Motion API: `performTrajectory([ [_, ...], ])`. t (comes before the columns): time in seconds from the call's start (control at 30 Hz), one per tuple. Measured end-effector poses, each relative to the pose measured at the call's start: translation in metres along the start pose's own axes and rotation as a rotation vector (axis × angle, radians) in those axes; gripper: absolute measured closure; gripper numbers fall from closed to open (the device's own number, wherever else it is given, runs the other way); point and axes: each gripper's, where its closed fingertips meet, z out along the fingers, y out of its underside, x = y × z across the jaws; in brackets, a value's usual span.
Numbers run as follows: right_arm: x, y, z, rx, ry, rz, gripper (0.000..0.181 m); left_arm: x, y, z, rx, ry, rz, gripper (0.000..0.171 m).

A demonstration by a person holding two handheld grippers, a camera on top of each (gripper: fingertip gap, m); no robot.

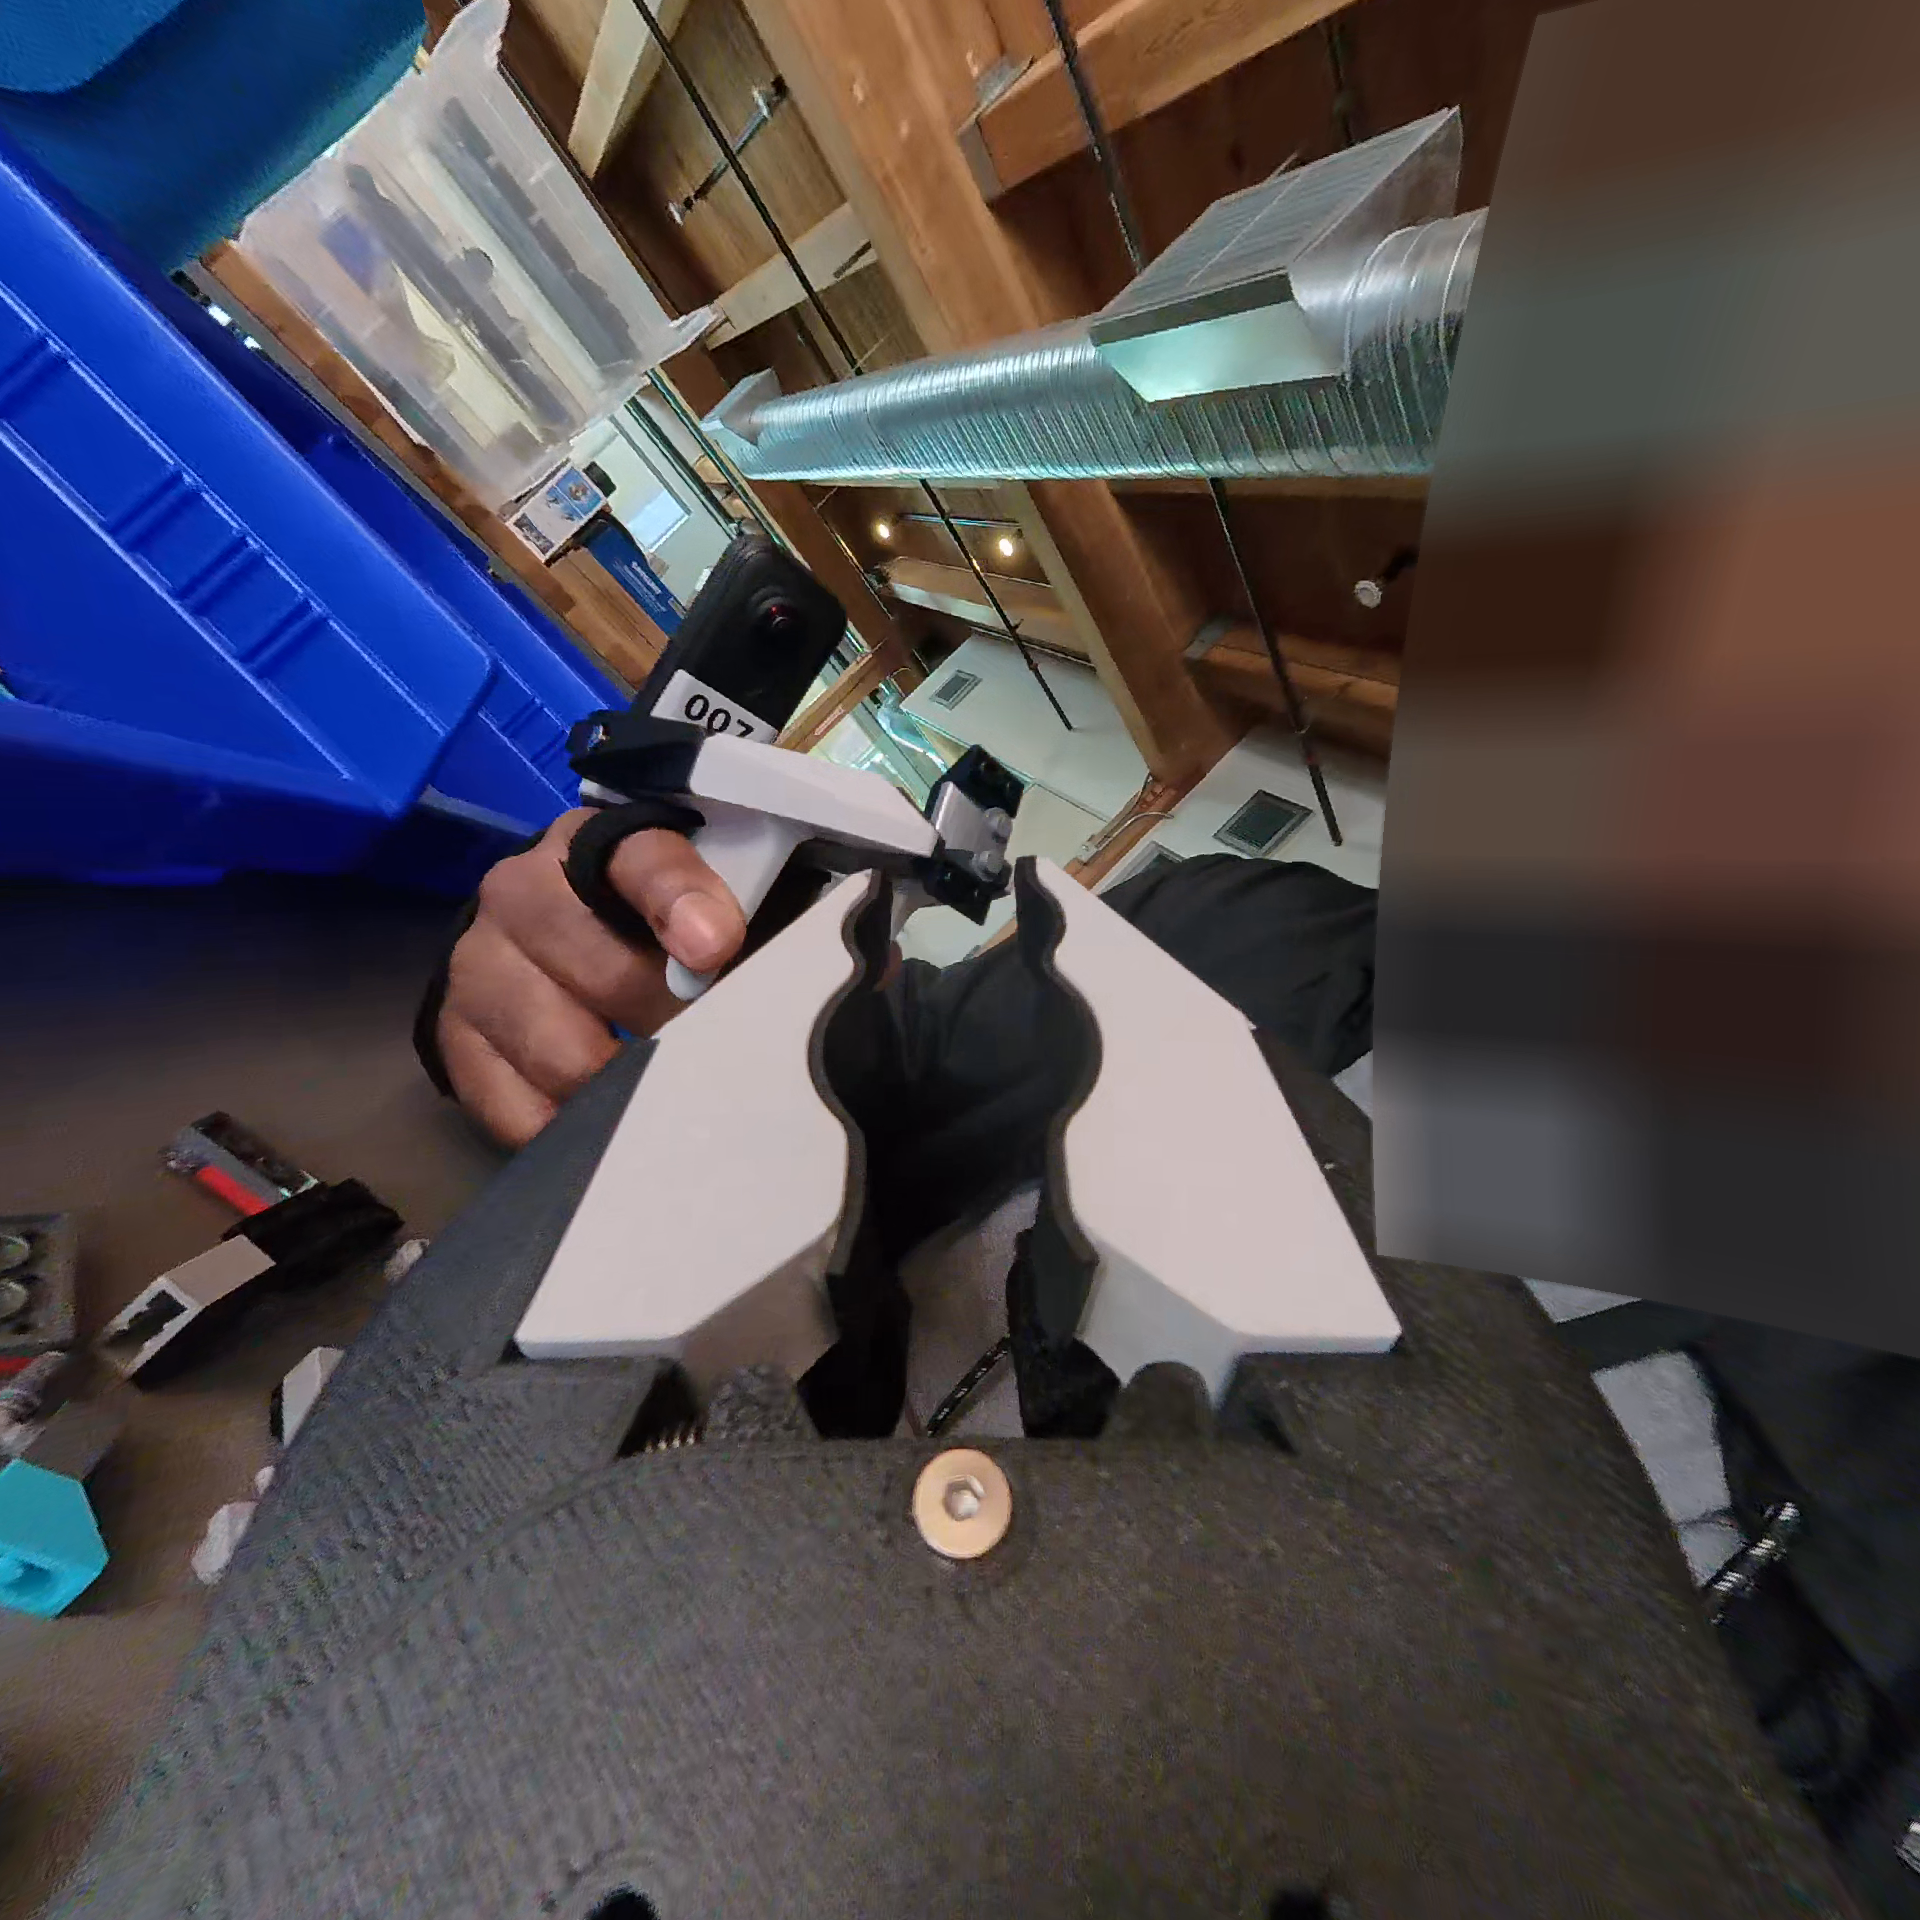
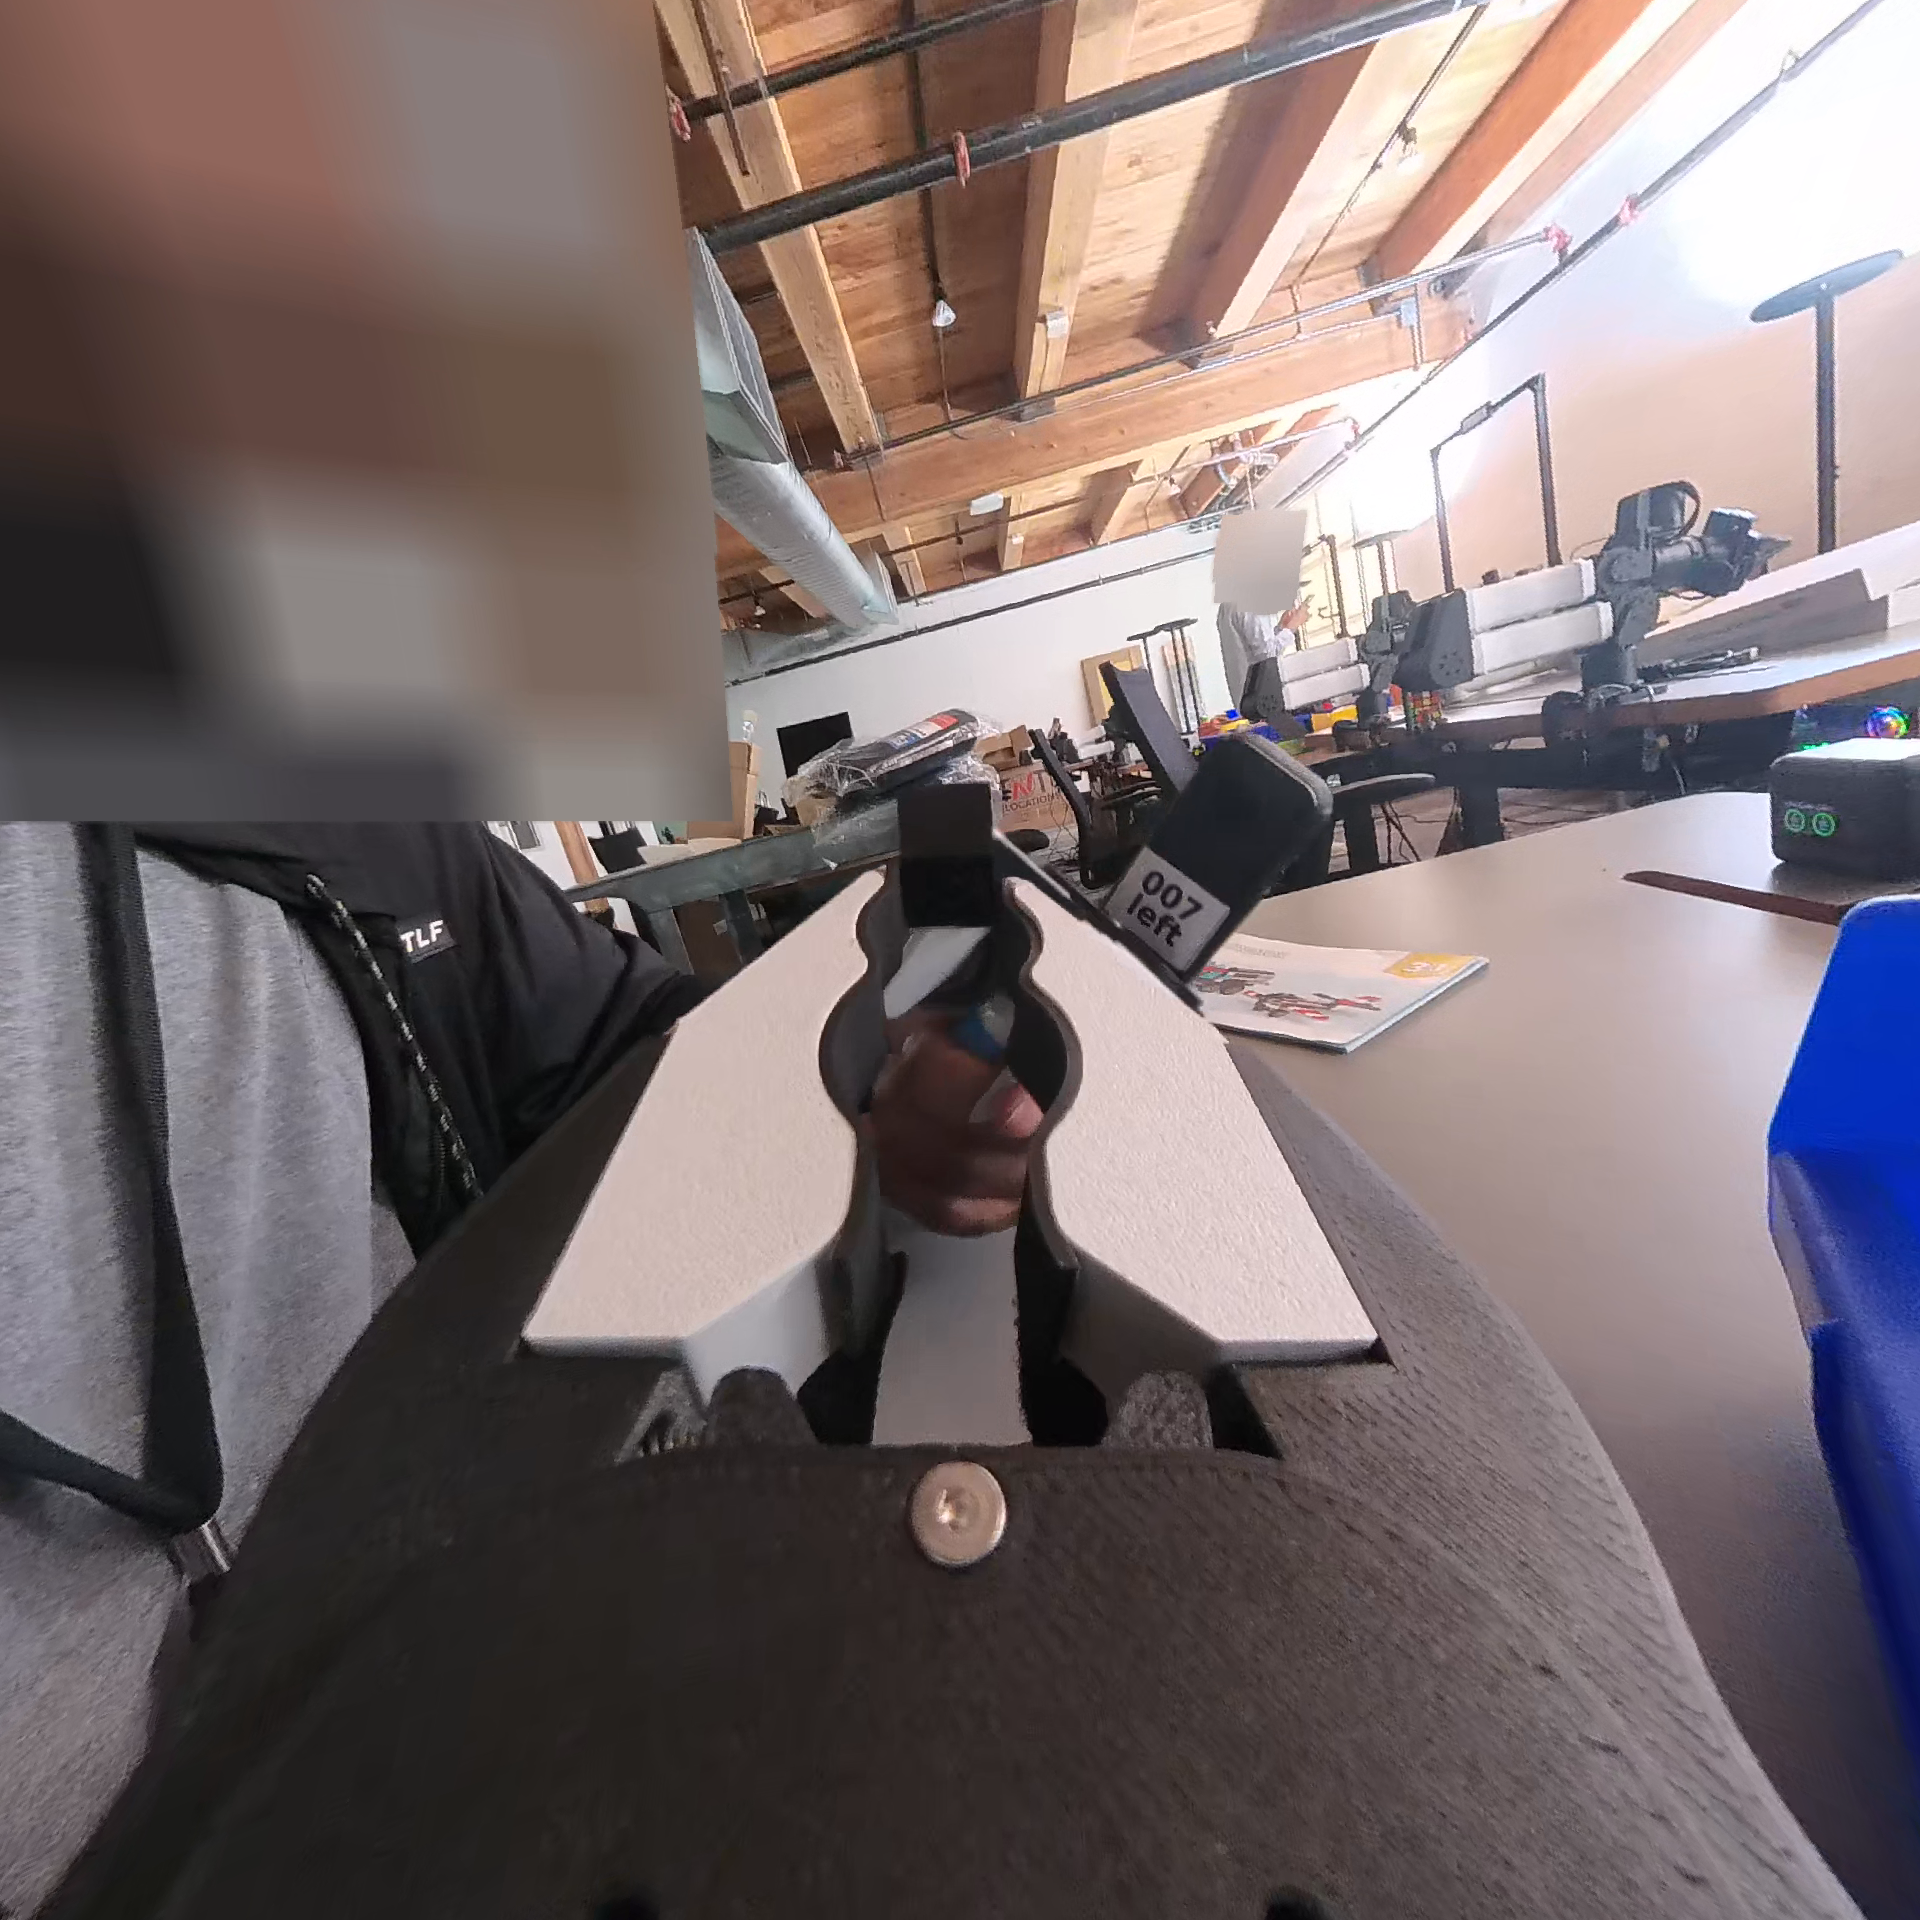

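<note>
left gripper (image 1: 951, 883) parted, empty | right gripper (image 2: 945, 883) clamps black-grey brick assembly (image 2: 943, 868)

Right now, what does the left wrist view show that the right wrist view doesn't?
Only the left wrist view: loose building pieces on the table, a teal block, a clear plastic tub. Only the right wrist view: a booklet, robot arms on far desks, a black box with green lights. Both: the black-and-grey brick piece in the right gripper, blue bins, ceiling duct.
</note>
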Motion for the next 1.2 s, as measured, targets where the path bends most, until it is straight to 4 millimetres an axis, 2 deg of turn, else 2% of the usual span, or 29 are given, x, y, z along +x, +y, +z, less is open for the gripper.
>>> performTrajectory([
  [0.2,-0.001,0.002,0.001,0.007,-0.005,0.004,0.163,0.002,0.005,0.005,0.011,0.044,-0.025,0.157],
  [0.73,0.009,0.004,0.003,-0.013,0.041,-0.041,0.161,-0.003,0.001,0.001,0.035,-0.003,0.061,0.161],
  [1.2,0.024,0.009,0.003,-0.092,0.187,-0.227,0.161,-0.014,-0.004,-0.006,0.045,-0.089,0.090,0.163],
])
